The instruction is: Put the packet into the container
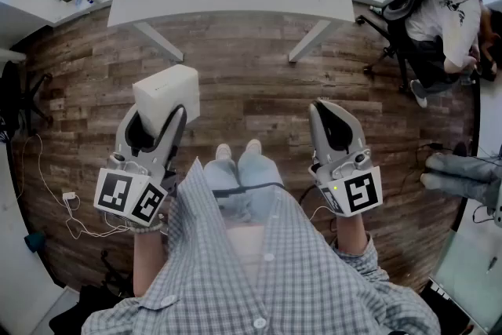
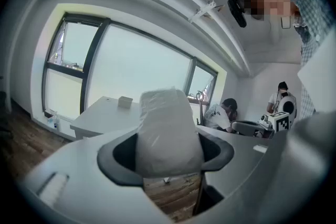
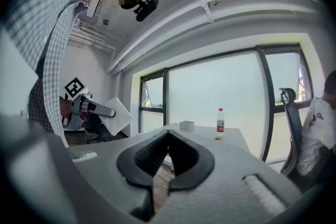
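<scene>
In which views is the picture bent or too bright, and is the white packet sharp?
Left gripper view: fisheye bending, dark corners, the window washed out; the packet is fairly sharp, wrinkles visible. Right gripper view: same bending, window overexposed. Head view: floor boards curve, light even, no blur.

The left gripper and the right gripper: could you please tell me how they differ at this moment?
The left gripper has its jaws spread wide, while the right gripper has them closed together. The left gripper grips a white packet that sticks out past its jaws; the right gripper holds nothing. Both are hand-held above the wooden floor, pointing away from the person.
</scene>
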Demonstrator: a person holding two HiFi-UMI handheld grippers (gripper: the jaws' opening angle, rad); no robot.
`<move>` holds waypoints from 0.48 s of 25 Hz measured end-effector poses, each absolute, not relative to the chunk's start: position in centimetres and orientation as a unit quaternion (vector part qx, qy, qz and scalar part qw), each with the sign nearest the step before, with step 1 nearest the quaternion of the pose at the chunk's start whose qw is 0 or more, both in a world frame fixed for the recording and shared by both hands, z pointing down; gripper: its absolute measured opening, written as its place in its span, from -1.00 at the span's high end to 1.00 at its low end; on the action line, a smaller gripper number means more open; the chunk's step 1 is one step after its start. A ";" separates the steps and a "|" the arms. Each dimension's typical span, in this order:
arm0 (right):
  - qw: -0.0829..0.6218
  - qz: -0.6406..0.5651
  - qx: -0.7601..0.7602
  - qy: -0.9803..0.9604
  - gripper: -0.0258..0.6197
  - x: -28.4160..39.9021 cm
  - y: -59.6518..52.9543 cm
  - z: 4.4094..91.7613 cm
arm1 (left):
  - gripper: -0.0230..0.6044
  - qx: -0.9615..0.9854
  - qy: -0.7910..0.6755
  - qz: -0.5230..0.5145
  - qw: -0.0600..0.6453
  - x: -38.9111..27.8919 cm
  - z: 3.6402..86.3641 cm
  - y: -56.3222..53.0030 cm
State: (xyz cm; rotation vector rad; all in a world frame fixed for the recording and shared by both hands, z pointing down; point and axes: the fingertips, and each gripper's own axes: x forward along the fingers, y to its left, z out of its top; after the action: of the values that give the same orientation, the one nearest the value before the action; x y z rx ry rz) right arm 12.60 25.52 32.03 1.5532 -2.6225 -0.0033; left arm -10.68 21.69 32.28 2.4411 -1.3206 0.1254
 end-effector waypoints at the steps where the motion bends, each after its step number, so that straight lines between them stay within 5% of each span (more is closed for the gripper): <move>1: 0.048 -0.006 0.507 -0.860 0.92 12.1 25.5 31.9 | 0.07 0.865 -0.467 0.046 0.180 -10.8 32.4 21.8; 12: 0.049 -0.020 0.524 -0.850 0.92 9.4 26.2 31.4 | 0.07 0.877 -0.453 0.041 0.159 -12.7 31.9 21.5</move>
State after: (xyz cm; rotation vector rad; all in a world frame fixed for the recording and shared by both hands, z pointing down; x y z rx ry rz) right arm 9.40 26.18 31.45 1.5969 -2.5890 -0.0622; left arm -12.75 21.53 31.94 2.5063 -1.2939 0.1185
